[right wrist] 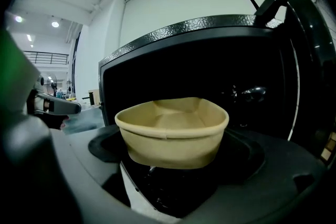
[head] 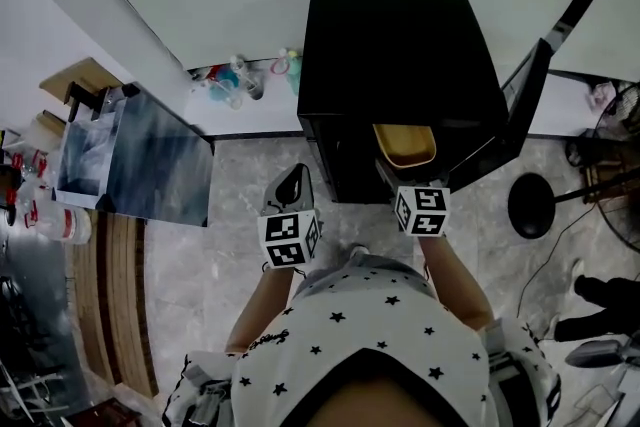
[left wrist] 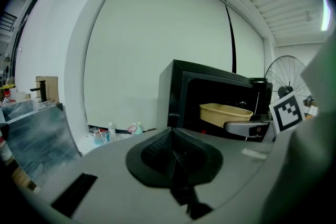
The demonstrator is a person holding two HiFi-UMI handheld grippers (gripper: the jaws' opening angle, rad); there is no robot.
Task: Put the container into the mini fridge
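Observation:
A black mini fridge (head: 400, 80) stands on the floor against the wall, its door (head: 520, 110) swung open to the right. A tan paper container (head: 405, 146) hangs at the fridge's open mouth, squeezed in my right gripper (head: 400, 170); its rim is bent out of round. In the right gripper view the container (right wrist: 173, 131) fills the middle, with the dark fridge interior (right wrist: 252, 97) behind it. My left gripper (head: 291, 185) is shut and holds nothing, left of the fridge. From the left gripper view, its jaws meet, and the fridge (left wrist: 210, 99) and container (left wrist: 226, 114) show to the right.
Small bottles and cups (head: 235, 80) sit on the floor along the wall, left of the fridge. A glass-topped table (head: 150, 160) stands to the left. A black stool base (head: 540, 205) and a fan (head: 615, 175) are on the right.

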